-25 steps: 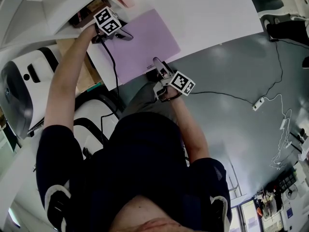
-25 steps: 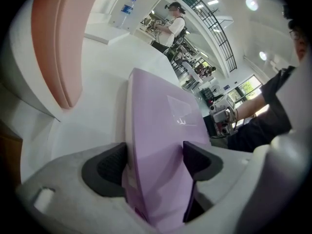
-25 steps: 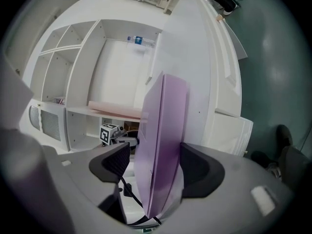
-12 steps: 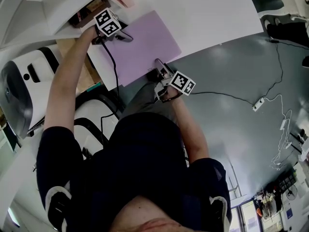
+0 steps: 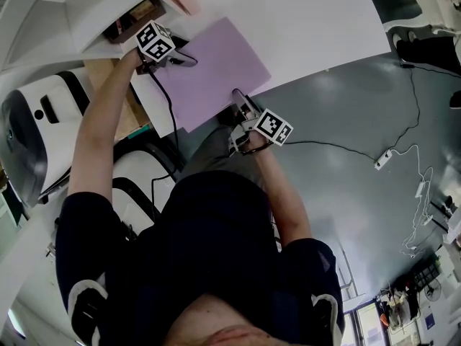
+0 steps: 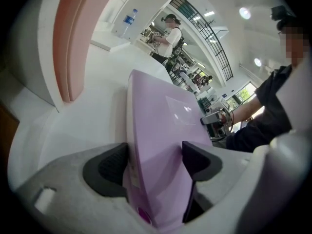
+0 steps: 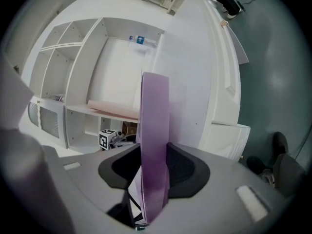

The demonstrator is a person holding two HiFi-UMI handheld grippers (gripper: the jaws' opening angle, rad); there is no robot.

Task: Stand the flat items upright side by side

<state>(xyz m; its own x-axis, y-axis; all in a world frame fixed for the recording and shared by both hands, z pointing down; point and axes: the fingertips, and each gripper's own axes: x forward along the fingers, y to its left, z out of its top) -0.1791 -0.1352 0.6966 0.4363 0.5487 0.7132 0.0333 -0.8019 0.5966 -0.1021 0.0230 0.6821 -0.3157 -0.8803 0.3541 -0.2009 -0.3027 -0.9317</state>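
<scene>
The right gripper [image 5: 238, 98] is at the near edge of the lilac book [image 5: 216, 67]. Its jaws have just been closing, and both dark pads now press on the thin edge of the book between them. The book shows its broad cover to the head view, over the white table [image 5: 317, 20], with its near corner at the table's edge; whether it rests on the table or is raised off it, I cannot tell. At the book's far left corner the left gripper [image 5: 181, 58] holds it too, with its jaws set wide and the book's thickness filling the gap from pad to pad. Beyond that corner stands a white shelf unit [image 7: 117, 62], with a pink flat item [image 7: 113, 112] lying in one compartment.
</scene>
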